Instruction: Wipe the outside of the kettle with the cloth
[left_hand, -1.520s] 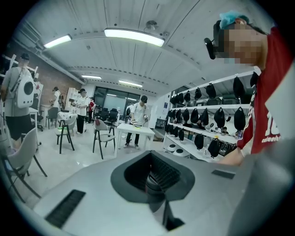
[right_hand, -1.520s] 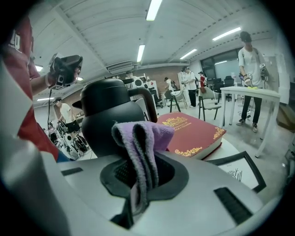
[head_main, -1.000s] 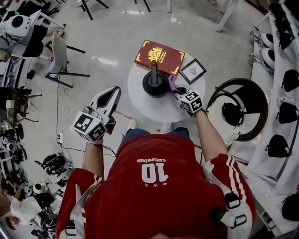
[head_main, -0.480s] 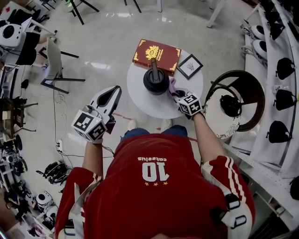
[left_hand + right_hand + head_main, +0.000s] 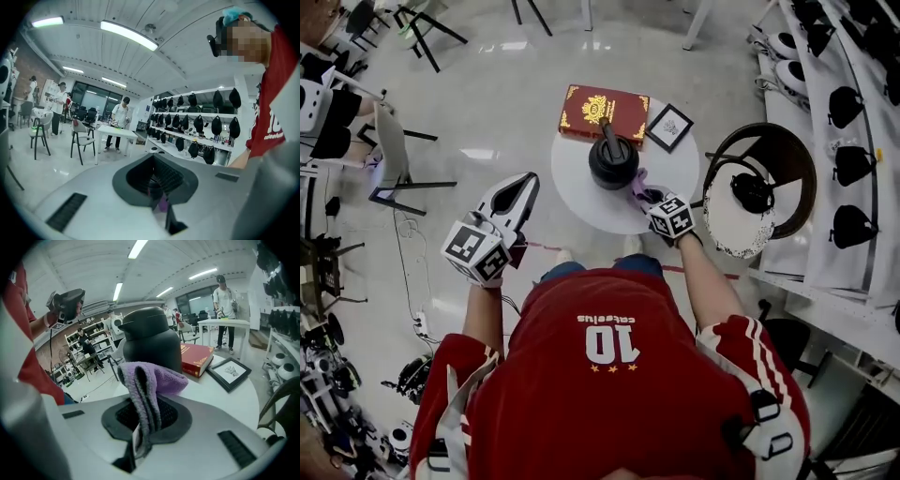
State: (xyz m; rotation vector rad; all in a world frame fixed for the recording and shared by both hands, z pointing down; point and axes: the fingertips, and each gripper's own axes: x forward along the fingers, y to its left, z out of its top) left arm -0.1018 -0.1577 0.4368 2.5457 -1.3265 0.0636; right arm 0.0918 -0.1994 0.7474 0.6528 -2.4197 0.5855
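A black kettle (image 5: 612, 161) stands on a small round white table (image 5: 581, 192); in the right gripper view the kettle (image 5: 150, 338) rises straight ahead. My right gripper (image 5: 647, 194) sits at the kettle's near right side, shut on a purple cloth (image 5: 637, 181). From the right gripper (image 5: 144, 414) the cloth (image 5: 150, 380) bunches up in front of the kettle's lower body; I cannot tell if it touches. My left gripper (image 5: 523, 183) hangs over the floor left of the table. Its jaws stand together, with nothing clearly held; the left gripper (image 5: 157, 185) faces the room.
A red book (image 5: 602, 110) and a small black picture frame (image 5: 668, 127) lie on the table's far side. A dark round chair (image 5: 759, 187) stands right of the table, with shelves of black helmets (image 5: 853, 159) beyond. A chair (image 5: 394, 150) stands to the left.
The head view has drifted. My right gripper and the cloth have slid a little toward me round the kettle's right side. The left gripper has hardly moved.
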